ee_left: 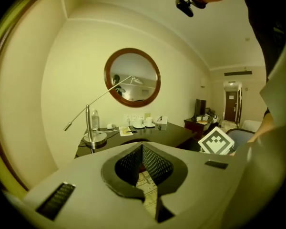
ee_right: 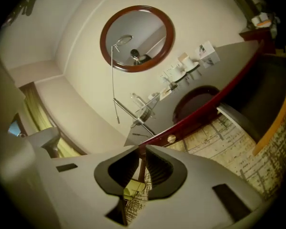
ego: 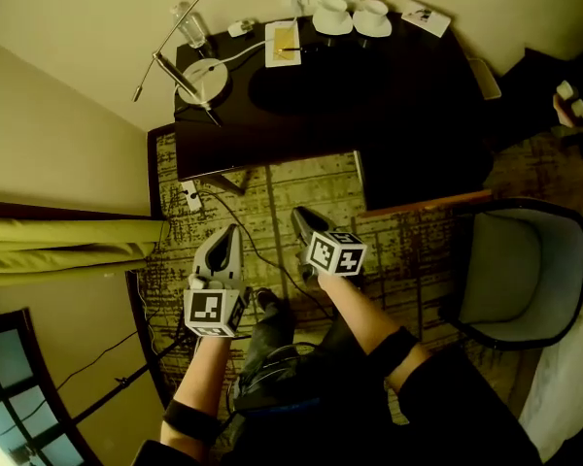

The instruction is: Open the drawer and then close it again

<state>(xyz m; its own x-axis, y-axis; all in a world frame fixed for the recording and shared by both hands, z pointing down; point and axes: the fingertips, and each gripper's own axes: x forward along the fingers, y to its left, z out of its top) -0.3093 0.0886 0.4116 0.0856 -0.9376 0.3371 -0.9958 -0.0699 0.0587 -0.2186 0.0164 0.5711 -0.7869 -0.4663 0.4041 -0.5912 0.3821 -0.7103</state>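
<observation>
We stand in a cream-walled room on patterned carpet [ego: 272,192]. The dark bench [ego: 389,105] lies far, and from above its top hides the drawer [ee_right: 200,120]. Only the right gripper view shows the drawer's red-brown front, seemingly flush under the bench's near edge. An armchair [ego: 525,270] sits right. The left gripper [ego: 230,231] is clenched on nothing. The right gripper [ego: 299,214] is slightly parted and empty. Neither touches the knob [ee_right: 171,138].
</observation>
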